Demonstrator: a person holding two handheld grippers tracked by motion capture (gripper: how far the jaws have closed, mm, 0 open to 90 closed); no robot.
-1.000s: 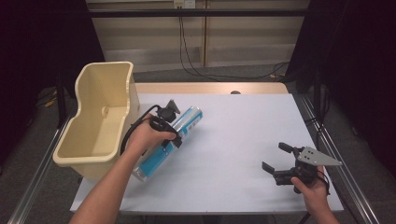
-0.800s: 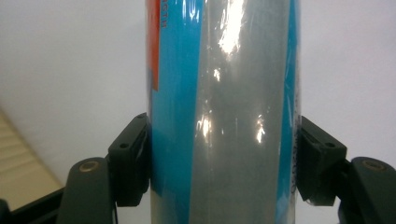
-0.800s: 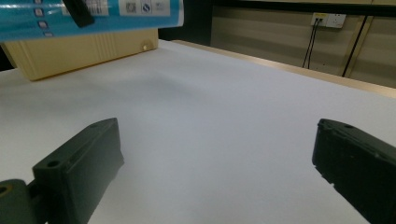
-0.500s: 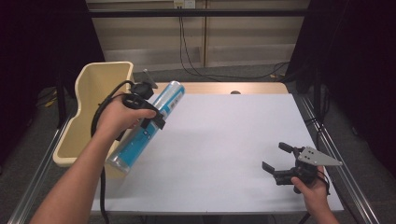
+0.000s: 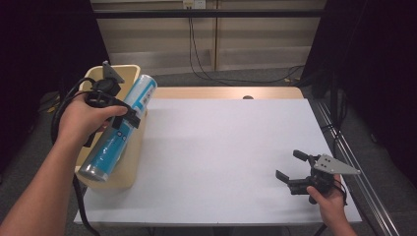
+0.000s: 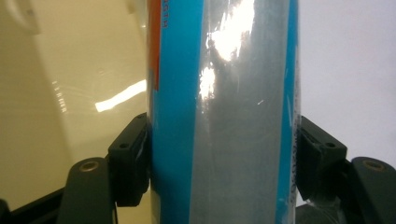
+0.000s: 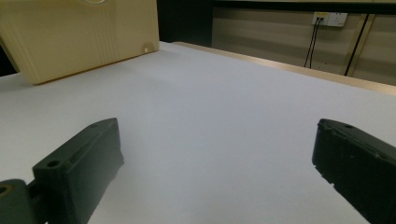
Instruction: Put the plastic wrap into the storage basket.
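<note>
Over bin (image 5: 129, 169) | L gripper (image 5: 129, 114) jaws clamped on canister (image 5: 120, 132) | R gripper (image 5: 289, 171) jaws wide, empty

Small print on blue can (image 6: 224, 116), too blurred to read

The table (image 5: 221, 147) is evenly lit under dark edges; glare streaks the soft-focus tube (image 6: 224, 93); the bin (image 6: 70, 93) glints; close jaws blur.
</note>
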